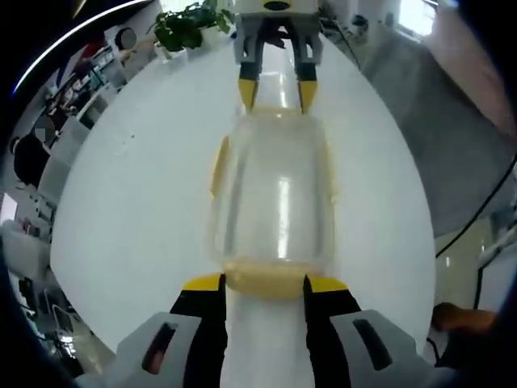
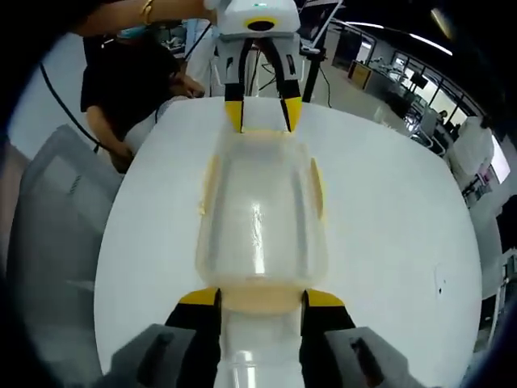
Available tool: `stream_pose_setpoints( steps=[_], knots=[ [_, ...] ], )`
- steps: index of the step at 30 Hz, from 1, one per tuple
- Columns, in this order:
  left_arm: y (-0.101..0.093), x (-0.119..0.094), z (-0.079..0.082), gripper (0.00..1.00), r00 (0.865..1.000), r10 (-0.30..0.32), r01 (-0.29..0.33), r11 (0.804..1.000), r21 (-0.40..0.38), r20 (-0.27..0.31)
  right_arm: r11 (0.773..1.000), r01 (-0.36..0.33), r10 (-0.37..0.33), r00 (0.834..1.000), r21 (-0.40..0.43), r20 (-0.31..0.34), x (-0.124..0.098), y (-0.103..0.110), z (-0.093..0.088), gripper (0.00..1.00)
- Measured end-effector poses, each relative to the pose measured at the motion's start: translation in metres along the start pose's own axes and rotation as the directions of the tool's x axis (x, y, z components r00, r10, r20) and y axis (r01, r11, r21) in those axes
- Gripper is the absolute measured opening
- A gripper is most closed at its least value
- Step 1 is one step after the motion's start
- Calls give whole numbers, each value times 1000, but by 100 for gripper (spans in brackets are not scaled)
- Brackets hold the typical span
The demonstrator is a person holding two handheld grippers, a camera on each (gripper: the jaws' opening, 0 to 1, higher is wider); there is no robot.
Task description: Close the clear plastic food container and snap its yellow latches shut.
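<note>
On the white bench (image 1: 137,210), the clear plastic food container (image 1: 275,202) lies lengthwise between the two claws, lid down on it; nothing is visible through its walls. Yellow latches sit on its long sides: one on the left (image 1: 219,166), one on the right (image 1: 329,174). A third yellow latch (image 1: 262,279) is at the near end.

Left gripper view: the left claw (image 1: 265,283) has its jaws apart, one tip on each side of that near-end latch, close against it; contact cannot be judged. At the far end the right claw (image 1: 277,93) also has its jaws apart, tips at the container's end. A potted plant (image 1: 187,28) stands beyond the bench, upper left.

Right gripper view: same container (image 2: 260,214), seen from the opposite end. The right claw (image 2: 261,297) straddles the near-end latch (image 2: 260,299), jaws apart. The left claw (image 2: 262,113) is at the far end. A person in dark clothing (image 2: 133,81) stands past the bench, upper left.

No readable writing or labels.
</note>
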State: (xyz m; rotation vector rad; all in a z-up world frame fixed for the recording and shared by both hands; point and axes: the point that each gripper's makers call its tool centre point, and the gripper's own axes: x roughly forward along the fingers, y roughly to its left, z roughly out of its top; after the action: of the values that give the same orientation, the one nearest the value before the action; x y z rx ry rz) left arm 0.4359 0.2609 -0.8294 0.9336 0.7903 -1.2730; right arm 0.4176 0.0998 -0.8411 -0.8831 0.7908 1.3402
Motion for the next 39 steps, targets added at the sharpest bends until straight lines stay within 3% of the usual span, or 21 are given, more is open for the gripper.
stream_pose_setpoints(
  steps=[15, 39],
  knots=[
    [0, -10, 12, 35, 1000, 7, -7, 1000, 26, -7, 1000, 14, -15, 1000, 11, 27, -16, 2, 1, 35],
    [-9, -2, 11, 35, 1000, -13, 13, 999, 31, -21, 1000, 10, -10, 999, 3, 47, -11, 4, 1, 34]
  ],
)
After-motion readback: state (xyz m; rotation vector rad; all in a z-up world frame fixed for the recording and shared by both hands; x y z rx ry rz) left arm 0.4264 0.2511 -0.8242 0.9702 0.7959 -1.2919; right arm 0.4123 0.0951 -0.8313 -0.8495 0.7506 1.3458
